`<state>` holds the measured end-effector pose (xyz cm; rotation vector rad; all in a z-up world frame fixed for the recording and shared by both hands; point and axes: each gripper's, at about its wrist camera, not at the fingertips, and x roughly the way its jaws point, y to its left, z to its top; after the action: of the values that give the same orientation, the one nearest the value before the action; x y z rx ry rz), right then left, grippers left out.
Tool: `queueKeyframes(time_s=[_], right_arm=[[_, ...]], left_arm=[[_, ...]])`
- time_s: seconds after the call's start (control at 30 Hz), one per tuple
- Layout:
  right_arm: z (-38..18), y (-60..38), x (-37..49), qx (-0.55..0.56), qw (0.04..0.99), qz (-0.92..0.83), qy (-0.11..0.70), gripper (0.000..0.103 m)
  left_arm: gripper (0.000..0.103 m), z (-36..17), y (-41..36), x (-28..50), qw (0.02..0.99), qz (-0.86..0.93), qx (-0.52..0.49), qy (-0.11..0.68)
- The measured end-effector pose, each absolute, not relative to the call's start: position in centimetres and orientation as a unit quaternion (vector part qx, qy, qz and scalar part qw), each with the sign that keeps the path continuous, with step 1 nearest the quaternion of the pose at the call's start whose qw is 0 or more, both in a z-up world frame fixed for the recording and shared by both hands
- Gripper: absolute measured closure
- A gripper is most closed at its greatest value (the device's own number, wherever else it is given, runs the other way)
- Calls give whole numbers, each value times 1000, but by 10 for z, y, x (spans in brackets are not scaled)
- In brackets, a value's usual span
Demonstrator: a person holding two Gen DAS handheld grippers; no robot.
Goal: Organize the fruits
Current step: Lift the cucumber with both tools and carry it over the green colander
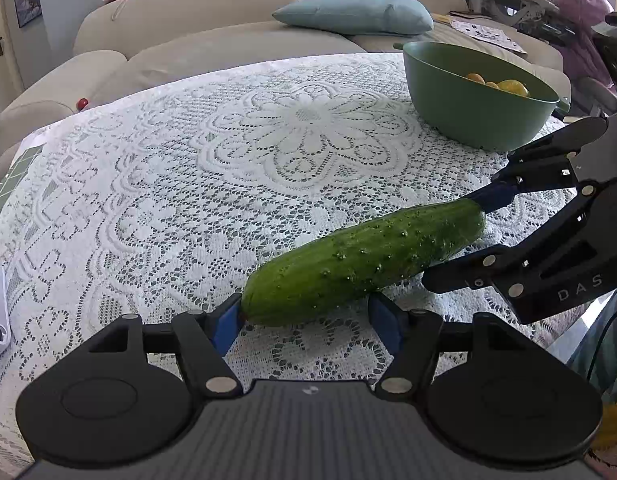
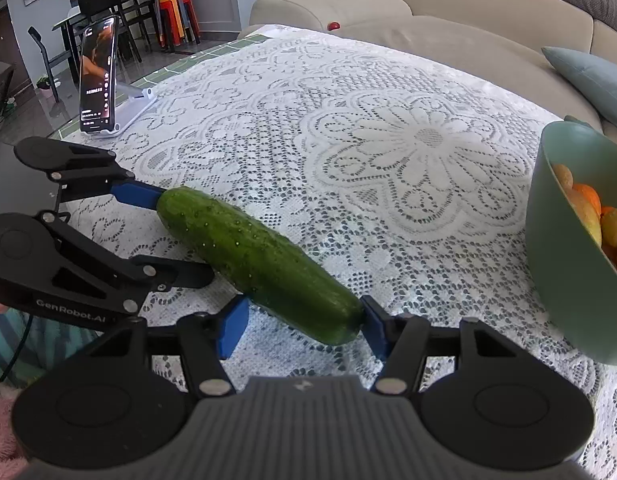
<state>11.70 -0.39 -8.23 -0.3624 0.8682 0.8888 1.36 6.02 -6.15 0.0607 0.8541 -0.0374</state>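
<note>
A green cucumber (image 1: pixel 364 258) lies on the lace tablecloth (image 1: pixel 188 168); it also shows in the right wrist view (image 2: pixel 260 260). My left gripper (image 1: pixel 304 320) is open around one end, jaws either side, not closed on it. My right gripper (image 2: pixel 304 328) is open around the other end, its right pad touching the tip. In the left wrist view the right gripper (image 1: pixel 460 236) straddles the far end. A green bowl (image 1: pixel 440 96) holding oranges and yellow fruit (image 1: pixel 512 87) stands at the back right; it shows in the right wrist view (image 2: pixel 564 248) at the right edge.
A phone on a white stand (image 2: pixel 96 80) stands at the table's far left corner. A beige sofa (image 1: pixel 188 24) with a blue cushion (image 1: pixel 352 12) lies behind the table. A small red fruit (image 1: pixel 82 103) sits on the sofa. A person (image 1: pixel 580 8) sits at the back right.
</note>
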Motion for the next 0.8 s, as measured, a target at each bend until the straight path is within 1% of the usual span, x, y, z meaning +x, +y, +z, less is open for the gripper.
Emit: queueKeyframes(time_s=[0.2,0.8], right_arm=[[-75,-8,117,-162,805,414,394,45],[-49,-27,123,-138,831,404,357,44]], left_arm=[[28,-56,63,13,914,-18,19,405],[28,-30,48,27,926,-16,36,377]])
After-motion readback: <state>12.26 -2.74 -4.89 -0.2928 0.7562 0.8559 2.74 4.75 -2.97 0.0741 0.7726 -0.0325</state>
